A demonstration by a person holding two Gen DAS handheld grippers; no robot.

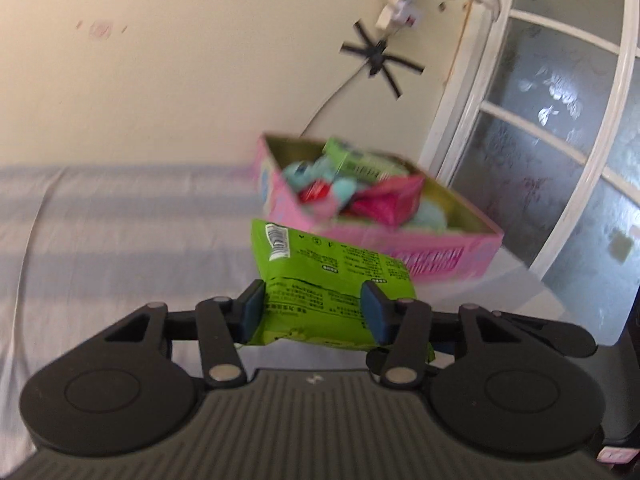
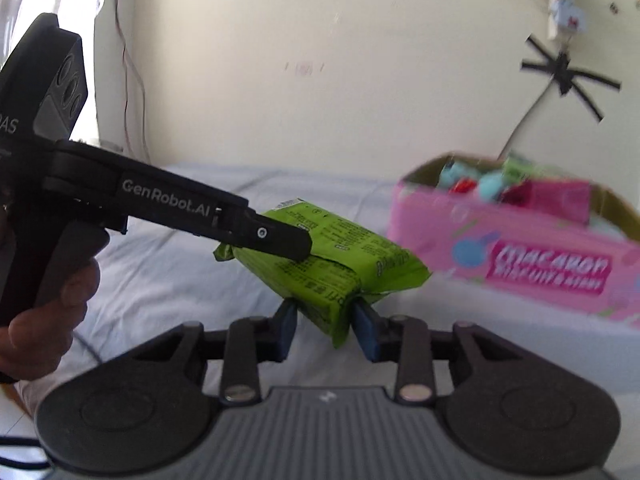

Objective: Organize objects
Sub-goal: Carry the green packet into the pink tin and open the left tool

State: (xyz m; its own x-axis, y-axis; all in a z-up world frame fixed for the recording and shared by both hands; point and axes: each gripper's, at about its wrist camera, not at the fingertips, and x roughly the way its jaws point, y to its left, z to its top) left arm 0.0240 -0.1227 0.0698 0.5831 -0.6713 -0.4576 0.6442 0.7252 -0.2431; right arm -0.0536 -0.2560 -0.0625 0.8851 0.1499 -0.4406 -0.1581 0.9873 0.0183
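Green packet (image 1: 320,276) is up in the air, over the bed, just in front of the pink box (image 1: 440,256). Both of my tools hold it. My left gripper (image 1: 312,312) pinches it from two sides, with the blue pads pressed into the soft wrap. My right gripper (image 2: 324,320) pinches one end of it too.

I think the job now is to pass the packet along or drop it into the box. To do that well, one tool should let go first, so the wrap does not stretch or tear. Then I should carry it over the box wall and open up only when it is above the other snacks. The box already looks quite full, so I should aim for a gap.

Under it all is a bed sheet (image 1: 120,240) in pale blue stripes, soft and a bit wrinkly. Behind is a cream wall (image 1: 180,80) with black tape (image 1: 378,58) stuck in a star shape. A frosted glass door (image 1: 540,140) stands past the box.
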